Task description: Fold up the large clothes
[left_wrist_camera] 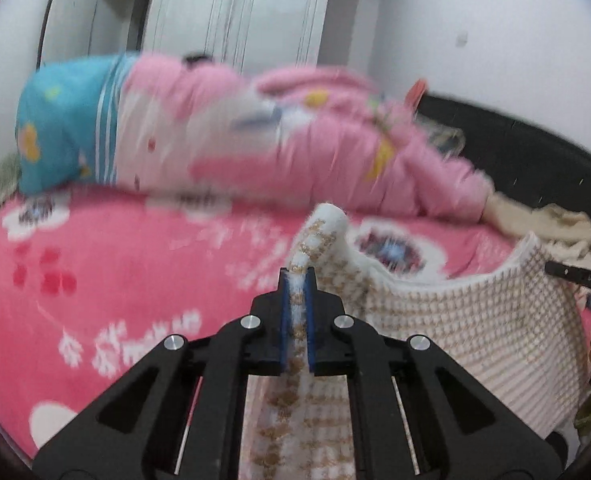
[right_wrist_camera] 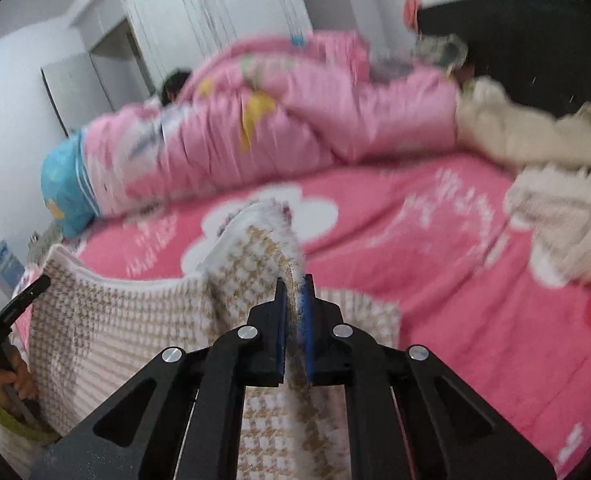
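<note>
A: Both clamped! The left gripper [left_wrist_camera: 297, 312] and right gripper [right_wrist_camera: 295, 320] each pinch a top edge of the houndstooth knit garment [left_wrist_camera: 435, 320], held up over the pink bed [left_wrist_camera: 135, 280].

B: It looks soft, thick, floppy and sagging between the 2 grips; I'd hold corners. Writing?

A: White lettering on the bedspread, too blurred to read.
</note>
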`<state>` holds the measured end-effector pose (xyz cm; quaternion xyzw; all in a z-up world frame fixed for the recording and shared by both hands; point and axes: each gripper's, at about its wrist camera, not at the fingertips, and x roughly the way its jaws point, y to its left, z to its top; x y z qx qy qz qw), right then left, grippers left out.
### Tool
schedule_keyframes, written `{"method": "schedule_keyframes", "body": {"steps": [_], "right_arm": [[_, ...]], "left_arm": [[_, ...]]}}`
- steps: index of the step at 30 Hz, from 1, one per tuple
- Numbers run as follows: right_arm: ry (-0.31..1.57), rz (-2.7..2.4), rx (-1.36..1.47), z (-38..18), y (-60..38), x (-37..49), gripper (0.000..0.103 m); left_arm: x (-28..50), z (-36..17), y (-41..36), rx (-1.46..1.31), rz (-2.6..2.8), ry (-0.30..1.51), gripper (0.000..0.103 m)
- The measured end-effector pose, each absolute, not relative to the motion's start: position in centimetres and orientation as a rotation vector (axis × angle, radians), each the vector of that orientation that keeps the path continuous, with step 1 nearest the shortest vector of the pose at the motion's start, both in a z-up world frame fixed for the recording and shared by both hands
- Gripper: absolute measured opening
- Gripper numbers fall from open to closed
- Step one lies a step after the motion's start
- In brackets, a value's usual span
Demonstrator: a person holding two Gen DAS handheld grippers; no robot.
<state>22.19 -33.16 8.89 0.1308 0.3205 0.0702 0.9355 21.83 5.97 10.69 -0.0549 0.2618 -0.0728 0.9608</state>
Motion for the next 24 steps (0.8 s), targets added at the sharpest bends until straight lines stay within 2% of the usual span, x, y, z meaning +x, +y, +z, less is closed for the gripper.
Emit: {"method": "schedule_keyframes", "body": {"steps": [4,7,9,10,11,12,13,14,15,19,21,23,24], "right_arm": [[0.647,0.11,0.322,8.9,-35.2,23.5,0.007],[0.765,0.103,0.363,4.5,-36.2,26.4,0.007],[0.919,0.104,0.382,0.0,-36.4,28.6,0.009],[0.963,0.107,0.413,-1.5,-36.8,29.0,0.017],[0.976,0.123,0.464,-2.3,-37.4,29.1,0.019],[0.961,0.147,0.525,-2.2,-38.3,28.8,0.02],[0.94,0.148,0.556,-1.6,-39.0,28.4,0.029],[0.922,0.134,0.557,-0.9,-39.4,28.0,0.041],[0.887,0.093,0.526,0.5,-39.7,27.3,0.046],[0.782,0.102,0.457,4.6,-38.6,26.1,0.047],[0.795,0.179,0.41,5.0,-35.8,27.3,0.047],[0.829,0.214,0.314,4.7,-32.6,28.7,0.047],[0.857,0.228,0.255,4.0,-30.9,29.6,0.047]], "left_arm": [[24.6,11.2,6.0,-0.127,-0.144,0.546,0.006],[29.1,5.8,6.9,-0.16,-0.123,0.735,0.007],[31.1,1.7,7.4,-0.174,-0.108,0.887,0.012],[31.8,-0.5,8.3,-0.225,-0.11,0.967,0.024],[31.7,-0.9,9.1,-0.279,-0.122,0.967,0.026],[31.4,-0.6,10.1,-0.345,-0.136,0.941,0.027],[30.8,0.3,11.2,-0.394,-0.131,0.906,0.034],[30.3,1.3,12.0,-0.401,-0.102,0.874,0.039],[29.9,2.0,12.4,-0.391,-0.079,0.849,0.039],[28.2,6.3,12.2,-0.385,-0.141,0.728,0.039],[29.0,7.2,10.2,-0.366,-0.223,0.739,0.041],[30.6,6.7,6.8,-0.295,-0.267,0.807,0.061],[31.5,5.6,4.9,-0.236,-0.272,0.864,0.061]]}}
